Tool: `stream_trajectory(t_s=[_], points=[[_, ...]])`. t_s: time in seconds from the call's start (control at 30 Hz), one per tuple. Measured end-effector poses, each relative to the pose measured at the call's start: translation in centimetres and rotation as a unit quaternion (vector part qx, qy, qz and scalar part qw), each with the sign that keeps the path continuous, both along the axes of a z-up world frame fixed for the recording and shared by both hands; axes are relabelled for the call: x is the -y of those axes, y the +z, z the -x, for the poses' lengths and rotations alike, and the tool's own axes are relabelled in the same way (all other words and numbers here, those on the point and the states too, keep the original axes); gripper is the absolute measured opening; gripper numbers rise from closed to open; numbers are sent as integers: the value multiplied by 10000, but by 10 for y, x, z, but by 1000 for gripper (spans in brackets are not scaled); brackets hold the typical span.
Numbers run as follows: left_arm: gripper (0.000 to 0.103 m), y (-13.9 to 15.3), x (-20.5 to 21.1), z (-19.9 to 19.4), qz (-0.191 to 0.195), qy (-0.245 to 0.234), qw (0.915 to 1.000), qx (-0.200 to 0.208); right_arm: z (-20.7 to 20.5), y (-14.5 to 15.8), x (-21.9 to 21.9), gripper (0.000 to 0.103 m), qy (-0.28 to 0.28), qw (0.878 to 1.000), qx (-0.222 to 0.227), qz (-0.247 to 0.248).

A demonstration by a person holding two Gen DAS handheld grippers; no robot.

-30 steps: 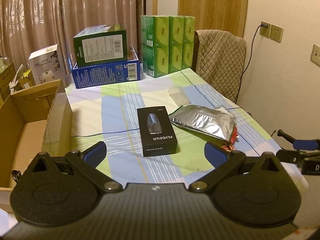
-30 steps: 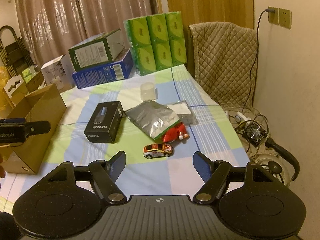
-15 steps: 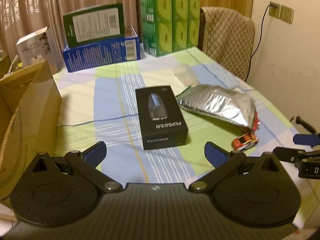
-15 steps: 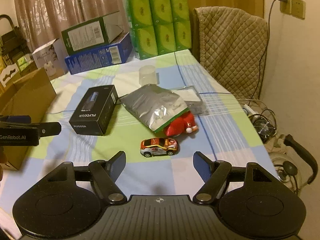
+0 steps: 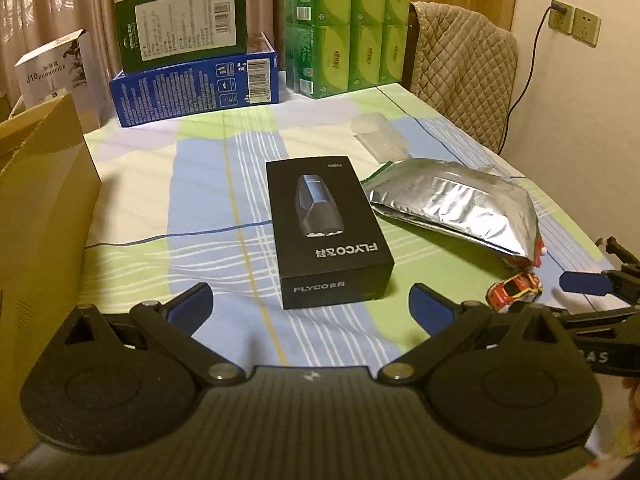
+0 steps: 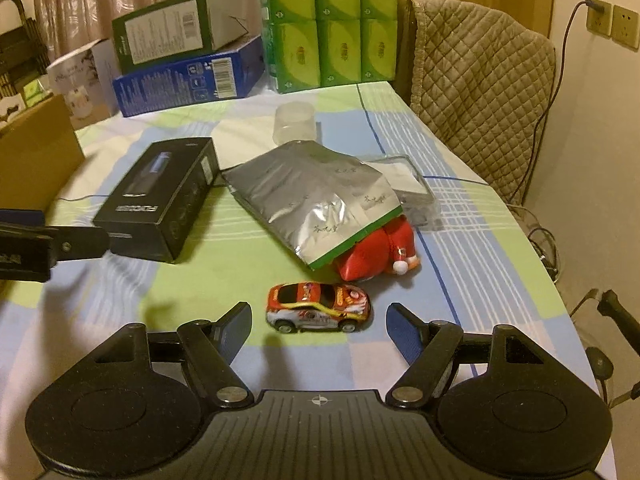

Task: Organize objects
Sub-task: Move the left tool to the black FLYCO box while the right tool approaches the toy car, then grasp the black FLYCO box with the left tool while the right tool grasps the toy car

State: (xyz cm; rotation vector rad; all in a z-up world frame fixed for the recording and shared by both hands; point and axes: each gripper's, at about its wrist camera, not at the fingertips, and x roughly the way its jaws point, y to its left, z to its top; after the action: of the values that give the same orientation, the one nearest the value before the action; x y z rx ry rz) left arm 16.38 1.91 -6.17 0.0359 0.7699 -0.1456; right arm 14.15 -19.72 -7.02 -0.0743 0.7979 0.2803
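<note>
Curtains (image 5: 60,8), padded chair (image 6: 480,100), wall sockets (image 5: 576,26)

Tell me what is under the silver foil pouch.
A red Santa-like toy sticks out from under the near end of the silver foil pouch; a clear packet lies partly beneath its right edge. The rest of both is covered, as is anything else below.

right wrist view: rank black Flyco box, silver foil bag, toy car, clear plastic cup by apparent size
1. silver foil bag
2. black Flyco box: close to the bag, ranking unsure
3. toy car: nearest the camera, so flattered
4. clear plastic cup: farthest, similar to the car
</note>
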Motion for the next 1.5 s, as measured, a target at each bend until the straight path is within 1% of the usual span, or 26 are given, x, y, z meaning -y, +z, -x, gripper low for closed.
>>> stream_trajectory(t_s=[0.3,0.6,0.63,0.7,0.97,1.17,1.23,1.27,1.33,1.4,1.5], points=[[102,-9,-5,-8,184,41,9998,-113,-12,-14,-8,71,107,9997,15,230],[102,-11,-6,-10,231,35,9996,-156,-16,-18,-10,71,87,9996,13,278],[102,-11,-6,-10,230,29,9996,-142,-16,-18,-10,70,86,9996,18,272],[102,-10,-4,-10,220,14,9997,-128,-15,-18,-10,64,79,9996,24,258],[102,-11,1,-13,270,-60,9996,-83,-10,-10,-9,64,67,9998,62,172],[102,-14,10,-26,325,-85,9994,-76,-10,-6,-7,64,54,10000,-19,23],[102,-15,14,-32,379,-85,9992,-61,-9,-6,-8,64,54,10000,-15,48],[102,-16,16,-34,341,-78,9994,-55,-10,-7,-7,64,52,10000,-29,47],[101,-19,21,-39,169,-46,9998,-14,-10,-8,-7,64,48,10000,-54,30],[90,-21,25,-43,87,-73,9999,-22,-10,-9,-6,64,44,10000,-67,24],[80,-26,27,-47,-80,-50,10000,-29,-9,-10,-4,64,27,10000,-82,12]])
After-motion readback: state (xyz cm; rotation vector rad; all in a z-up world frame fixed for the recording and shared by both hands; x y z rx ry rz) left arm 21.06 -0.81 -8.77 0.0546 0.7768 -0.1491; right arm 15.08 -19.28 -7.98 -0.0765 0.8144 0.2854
